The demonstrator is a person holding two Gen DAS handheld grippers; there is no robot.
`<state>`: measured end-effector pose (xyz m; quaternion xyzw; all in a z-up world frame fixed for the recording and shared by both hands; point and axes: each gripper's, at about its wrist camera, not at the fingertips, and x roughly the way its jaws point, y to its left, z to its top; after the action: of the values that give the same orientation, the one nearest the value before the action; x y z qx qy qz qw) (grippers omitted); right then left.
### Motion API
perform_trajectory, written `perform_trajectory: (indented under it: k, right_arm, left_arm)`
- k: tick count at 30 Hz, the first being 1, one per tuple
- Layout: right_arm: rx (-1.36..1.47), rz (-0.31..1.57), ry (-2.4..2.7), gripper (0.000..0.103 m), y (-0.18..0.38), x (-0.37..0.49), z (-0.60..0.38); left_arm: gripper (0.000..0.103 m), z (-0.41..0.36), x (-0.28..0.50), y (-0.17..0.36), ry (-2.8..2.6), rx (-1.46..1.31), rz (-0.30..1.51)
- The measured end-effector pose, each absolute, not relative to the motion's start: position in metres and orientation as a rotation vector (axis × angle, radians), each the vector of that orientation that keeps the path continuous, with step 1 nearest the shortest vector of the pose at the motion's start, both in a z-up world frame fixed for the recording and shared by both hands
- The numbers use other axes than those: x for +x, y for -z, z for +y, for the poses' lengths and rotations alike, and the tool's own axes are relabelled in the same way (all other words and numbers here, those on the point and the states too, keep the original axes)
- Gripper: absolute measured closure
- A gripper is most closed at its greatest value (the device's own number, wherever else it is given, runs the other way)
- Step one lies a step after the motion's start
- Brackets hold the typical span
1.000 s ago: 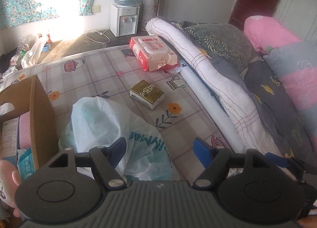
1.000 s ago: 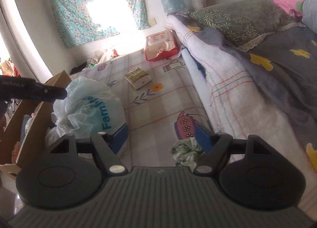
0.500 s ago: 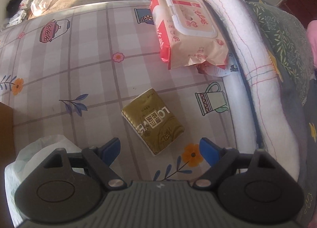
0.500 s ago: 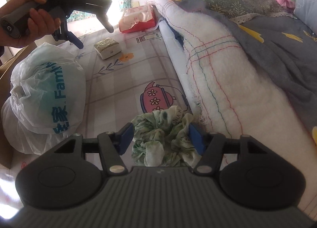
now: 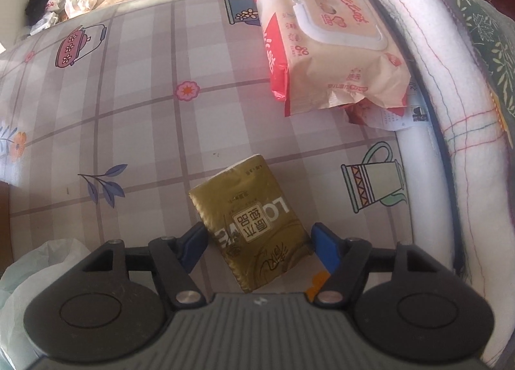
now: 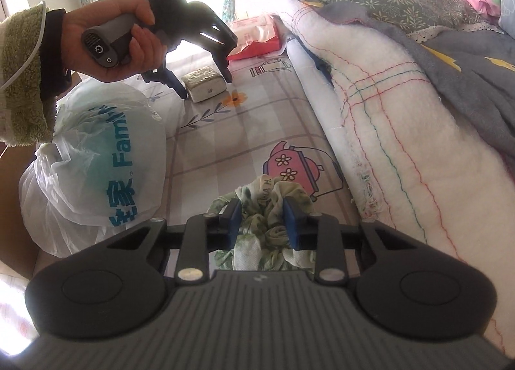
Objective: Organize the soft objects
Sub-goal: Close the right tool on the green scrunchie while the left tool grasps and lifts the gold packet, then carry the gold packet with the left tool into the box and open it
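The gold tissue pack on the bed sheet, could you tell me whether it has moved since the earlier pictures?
No. The gold tissue pack lies as before just above the orange flower print; only the left gripper has come down around it, fingers closing.

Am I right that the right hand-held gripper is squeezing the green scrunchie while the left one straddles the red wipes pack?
Not quite. The left wrist view shows the left hand-held gripper straddling the gold tissue pack, not the red wipes pack, which lies farther off on the bed sheet. The right hand-held gripper is indeed squeezing the green scrunchie.
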<state>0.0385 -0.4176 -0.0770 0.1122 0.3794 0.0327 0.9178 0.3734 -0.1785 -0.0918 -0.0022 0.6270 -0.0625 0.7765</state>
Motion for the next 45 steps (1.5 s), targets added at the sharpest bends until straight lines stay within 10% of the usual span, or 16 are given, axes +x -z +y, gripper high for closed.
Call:
perform_trajectory:
  k: [8, 24, 45]
  right_arm:
    - [0.352, 0.758, -0.075, 0.098, 0.074, 0.030, -0.434]
    - [0.418, 0.710, -0.126, 0.100, 0.053, 0.011, -0.426]
    - [0.307, 0.544, -0.410, 0.101, -0.059, 0.023, -0.319]
  left_arm:
    - [0.035, -0.168, 0.351, 0.057, 0.198, -0.057, 1.305]
    - [0.034, 0.068, 0.181, -0.113, 0.183, -0.236, 0.916]
    - [0.034, 0.226, 0.066, -0.014, 0.073, -0.253, 1.130]
